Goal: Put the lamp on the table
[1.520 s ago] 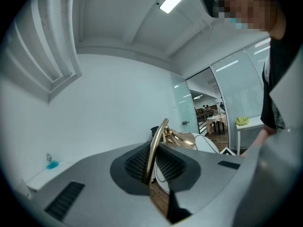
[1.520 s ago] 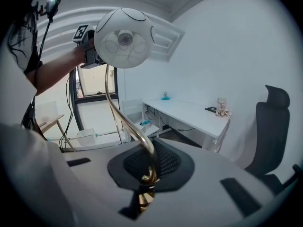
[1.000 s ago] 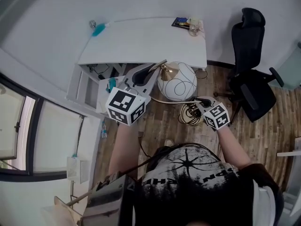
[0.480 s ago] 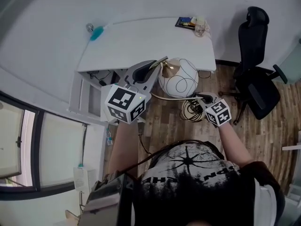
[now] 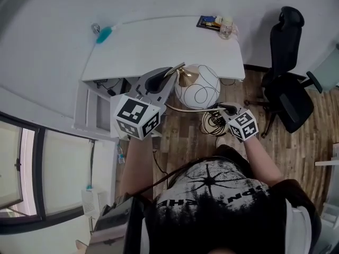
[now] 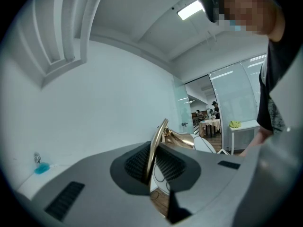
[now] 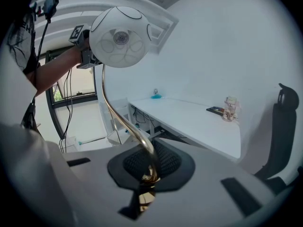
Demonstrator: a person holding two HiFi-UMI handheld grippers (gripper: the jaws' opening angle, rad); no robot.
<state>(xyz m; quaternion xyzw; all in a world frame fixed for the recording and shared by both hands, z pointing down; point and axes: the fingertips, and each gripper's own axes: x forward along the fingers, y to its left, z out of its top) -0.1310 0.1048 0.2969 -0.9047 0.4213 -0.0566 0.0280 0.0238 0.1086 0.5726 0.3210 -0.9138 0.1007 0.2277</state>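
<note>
Bright, even indoor light throughout. A ceiling strip light (image 6: 191,9) glares in the left gripper view; daylight through the window (image 7: 66,86) washes out (mildly) in the right gripper view. Both gripper views bend strongly, with black corners and soft foreground. The brass lamp stem (image 7: 124,120) glints. Shadows are faint and diffuse.

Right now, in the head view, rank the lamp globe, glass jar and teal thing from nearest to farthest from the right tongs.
1. Lamp globe, just left of the right tongs.
2. Glass jar, on the table's right corner.
3. Teal thing, at the table's far left end.
</note>
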